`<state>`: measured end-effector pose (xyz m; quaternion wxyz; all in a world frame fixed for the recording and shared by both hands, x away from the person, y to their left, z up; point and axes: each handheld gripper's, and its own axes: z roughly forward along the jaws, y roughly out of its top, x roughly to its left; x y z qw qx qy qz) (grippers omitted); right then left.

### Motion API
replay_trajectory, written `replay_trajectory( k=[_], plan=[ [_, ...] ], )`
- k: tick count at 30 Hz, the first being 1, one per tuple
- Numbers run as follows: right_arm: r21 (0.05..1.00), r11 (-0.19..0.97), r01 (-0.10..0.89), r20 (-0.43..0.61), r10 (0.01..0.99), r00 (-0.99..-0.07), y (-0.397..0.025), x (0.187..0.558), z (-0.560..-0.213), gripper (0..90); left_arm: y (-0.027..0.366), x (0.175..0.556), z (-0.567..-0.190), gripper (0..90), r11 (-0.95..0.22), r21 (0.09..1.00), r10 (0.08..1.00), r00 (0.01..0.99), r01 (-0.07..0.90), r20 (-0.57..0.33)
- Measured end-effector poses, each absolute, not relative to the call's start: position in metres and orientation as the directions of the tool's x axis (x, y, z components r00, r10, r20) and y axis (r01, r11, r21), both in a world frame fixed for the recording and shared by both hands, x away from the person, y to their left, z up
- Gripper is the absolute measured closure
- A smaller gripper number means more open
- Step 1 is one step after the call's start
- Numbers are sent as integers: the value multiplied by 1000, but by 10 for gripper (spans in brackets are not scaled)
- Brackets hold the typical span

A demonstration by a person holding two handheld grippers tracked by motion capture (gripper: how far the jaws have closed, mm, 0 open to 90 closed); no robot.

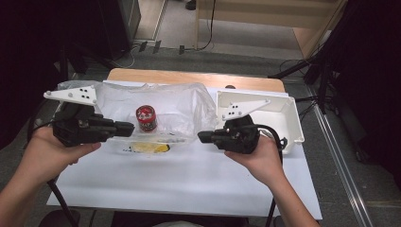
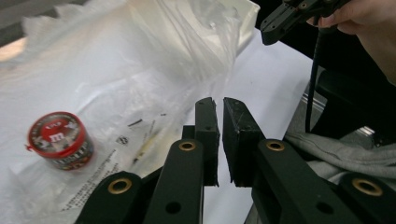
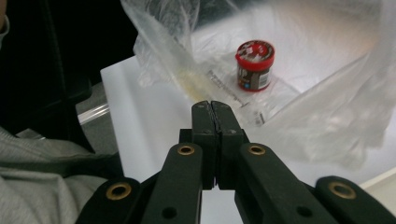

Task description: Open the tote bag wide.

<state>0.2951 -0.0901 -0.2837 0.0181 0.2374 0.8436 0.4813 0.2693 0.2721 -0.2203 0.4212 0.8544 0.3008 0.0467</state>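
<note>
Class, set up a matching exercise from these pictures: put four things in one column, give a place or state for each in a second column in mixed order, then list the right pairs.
Things:
1. red-lidded can
2. white bin
3. right gripper
4. clear plastic bag

Places or states:
A. jaws pressed together, gripping nothing
B. spread over the table's far middle
C. upright inside the bag
D. at the table's right edge, beyond the right hand

Pairs: 1-C, 2-D, 3-A, 4-B

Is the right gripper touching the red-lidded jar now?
Apart. In the right gripper view, the right gripper ends short of the red-lidded jar, with white table surface and plastic bag between them.
</note>
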Motion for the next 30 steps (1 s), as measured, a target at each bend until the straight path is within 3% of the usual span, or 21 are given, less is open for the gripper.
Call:
replay_trajectory(
  k=[12,30],
  plan=[
    [839,434,328,135,418,-898,-59,327,-258,900,294,289,-197,878,-442,748,632,764,495,-132],
    [839,469,274,63,417,-907,0,386,-247,900,318,342,-203,867,-407,712,749,655,572,-98]
  ],
)
